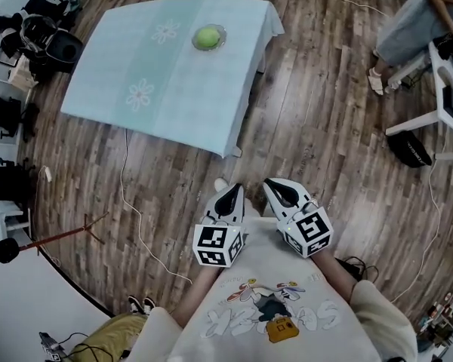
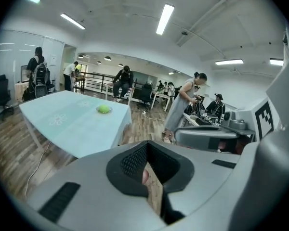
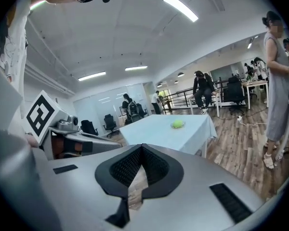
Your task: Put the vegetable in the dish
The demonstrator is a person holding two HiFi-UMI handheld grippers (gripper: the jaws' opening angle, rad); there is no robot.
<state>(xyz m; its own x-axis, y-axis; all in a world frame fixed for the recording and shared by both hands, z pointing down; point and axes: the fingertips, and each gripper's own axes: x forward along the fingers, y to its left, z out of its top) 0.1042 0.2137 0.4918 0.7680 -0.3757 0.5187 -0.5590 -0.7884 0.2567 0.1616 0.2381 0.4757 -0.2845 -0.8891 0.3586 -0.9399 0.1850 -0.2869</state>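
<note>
A round green vegetable [image 1: 208, 37] lies in a shallow clear dish [image 1: 221, 30] on the far side of a table under a pale blue cloth [image 1: 143, 66]. Both grippers hang close to my chest, well short of the table. The left gripper [image 1: 229, 199] is shut with nothing in it, and the right gripper [image 1: 281, 192] beside it is shut and empty too. In the left gripper view the vegetable [image 2: 103, 109] shows far off beyond the shut jaws of the left gripper [image 2: 151, 177]. The right gripper view shows the vegetable [image 3: 177, 124] on the distant table, past the right gripper [image 3: 136, 179].
Wooden floor lies between me and the table. A cable [image 1: 136, 210] trails from the table's near edge. Black office chairs [image 1: 49, 40] stand at the left. A seated person [image 1: 411, 21] and a white desk [image 1: 445, 89] are at the right. A person [image 3: 279, 95] stands nearby.
</note>
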